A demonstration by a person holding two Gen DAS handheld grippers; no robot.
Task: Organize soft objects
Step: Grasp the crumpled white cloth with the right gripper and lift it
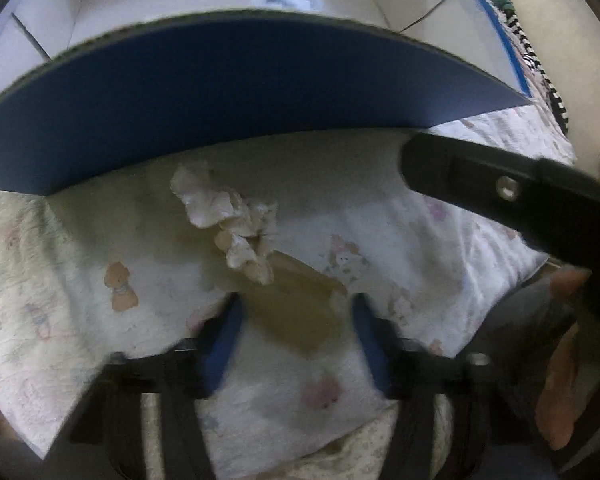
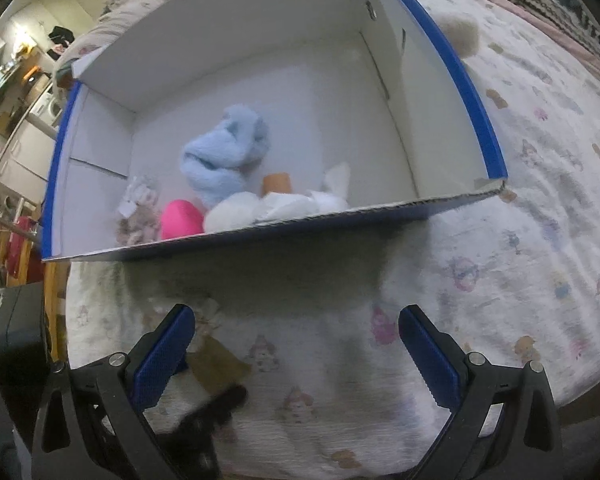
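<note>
A blue-and-white cardboard box sits on the patterned bedspread; its blue near wall fills the top of the left wrist view. Inside lie a light blue fluffy toy, a pink soft piece, white soft pieces and a beige plush. A cream and tan soft object lies on the bedspread in front of the box. My left gripper is open, its fingers on either side of the object's tan end. My right gripper is open and empty above the bedspread.
A tan fluffy item lies by the box's right wall. Striped dark fabric lies at the far right. The right gripper's black finger crosses the left wrist view. Furniture stands at the left beyond the bed.
</note>
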